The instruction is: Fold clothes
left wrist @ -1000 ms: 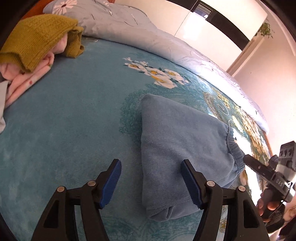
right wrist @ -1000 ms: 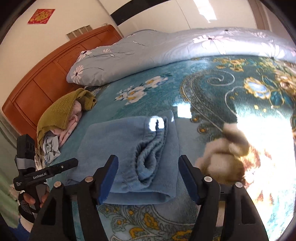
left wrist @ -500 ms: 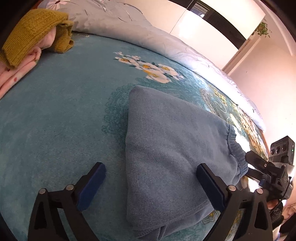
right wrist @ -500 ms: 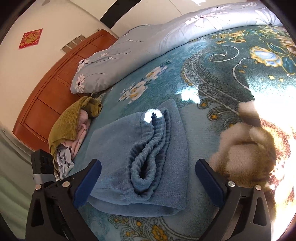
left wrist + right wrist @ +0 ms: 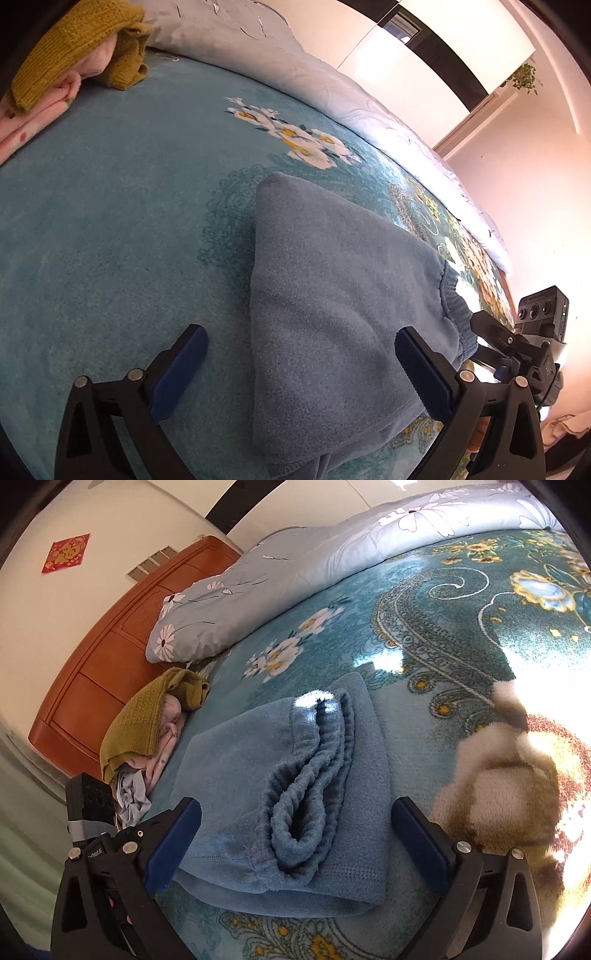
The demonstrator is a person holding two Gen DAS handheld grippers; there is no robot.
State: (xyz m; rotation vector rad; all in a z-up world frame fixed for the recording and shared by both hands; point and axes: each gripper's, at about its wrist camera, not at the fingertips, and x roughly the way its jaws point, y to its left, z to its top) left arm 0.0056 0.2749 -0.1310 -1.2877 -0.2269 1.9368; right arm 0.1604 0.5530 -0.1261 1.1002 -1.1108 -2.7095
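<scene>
One folded blue garment is seen lying flat on the teal blanket that covers the bed. It is made of soft fleece, folded into a thick wedge with a pointed far corner in the left wrist view. Its ribbed elastic waistband is bunched into rounded loops on top of the stack in the right wrist view.

Two grippers are counted. The left gripper is spread wide, with one blue-padded finger over bare blanket and the other over the garment's near right part; nothing is gripped between them. The right gripper is likewise spread wide, its fingers straddling the waistband end of the garment, and nothing is pinched.

One heap of other clothes is seen near the wooden headboard: a mustard knitted piece is draped over pink and grey cloth. One pale blue quilt with a white flower print is bunched along the far side of the bed. One furry beige thing lies just beside the garment on the right, its shape lost in glare.

The blanket is plush, patterned with white flowers and gold scrolls. A broad stretch of it is left uncovered between the garment and the heap.
</scene>
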